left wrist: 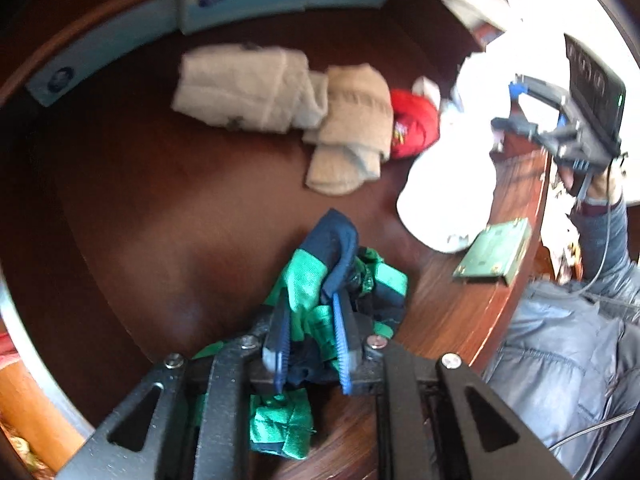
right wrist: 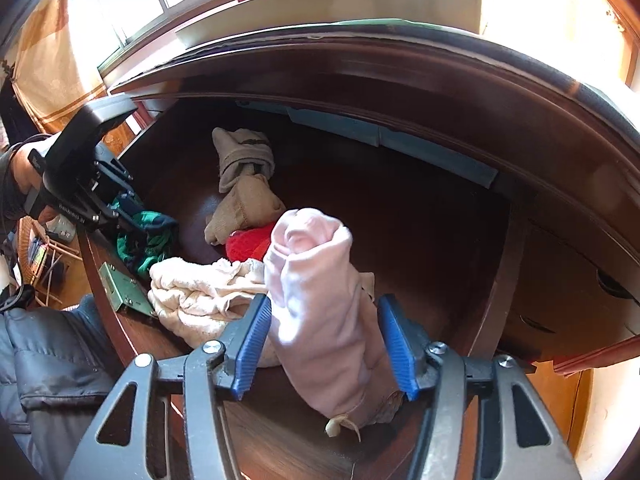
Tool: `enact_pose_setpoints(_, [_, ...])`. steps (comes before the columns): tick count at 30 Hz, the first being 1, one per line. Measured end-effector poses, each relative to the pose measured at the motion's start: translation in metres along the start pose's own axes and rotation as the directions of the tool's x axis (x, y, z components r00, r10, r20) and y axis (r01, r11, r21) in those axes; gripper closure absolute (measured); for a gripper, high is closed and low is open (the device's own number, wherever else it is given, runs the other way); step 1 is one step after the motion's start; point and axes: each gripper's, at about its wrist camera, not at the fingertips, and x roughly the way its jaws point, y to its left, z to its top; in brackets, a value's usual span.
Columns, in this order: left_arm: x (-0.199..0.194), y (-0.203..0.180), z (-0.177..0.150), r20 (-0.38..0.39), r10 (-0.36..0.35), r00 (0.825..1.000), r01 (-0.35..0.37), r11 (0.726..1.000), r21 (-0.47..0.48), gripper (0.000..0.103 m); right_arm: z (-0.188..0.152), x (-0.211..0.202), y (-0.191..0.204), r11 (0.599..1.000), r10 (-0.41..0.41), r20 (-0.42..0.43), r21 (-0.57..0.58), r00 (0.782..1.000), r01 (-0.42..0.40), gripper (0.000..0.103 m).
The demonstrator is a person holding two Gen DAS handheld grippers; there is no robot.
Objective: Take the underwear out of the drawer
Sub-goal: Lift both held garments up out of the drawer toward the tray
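Two grippers over one open wooden drawer (right wrist: 460,216). Inside it: beige folded garments (left wrist: 248,88) at the back, cream cloth (right wrist: 200,292) at the front edge, a red item (left wrist: 414,122) between them. Right gripper (right wrist: 328,344) fingers stand wide, a pale pink rolled garment (right wrist: 320,288) between them, contact unclear. Left gripper (left wrist: 312,344) fingers are narrow, clamped on green-and-navy underwear (left wrist: 320,276) at the drawer's front edge.
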Motion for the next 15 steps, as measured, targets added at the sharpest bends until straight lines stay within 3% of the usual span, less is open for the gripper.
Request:
enact_pose_setpoints(8, [-0.018, 0.011, -0.007, 0.138, 0.068, 0.988, -0.061, 0.996, -0.058, 0.086, -0.001, 0.009, 0.006, 0.999, -0.038, -0.036, -0.037, 0.999, 0.036, 0.045])
enact_pose_setpoints(15, [-0.019, 0.015, -0.007, 0.144, 0.064, 0.988, -0.055, 0.996, -0.065, 0.078, -0.001, 0.011, 0.007, 0.998, -0.057, -0.027, -0.039, 0.998, 0.056, 0.051])
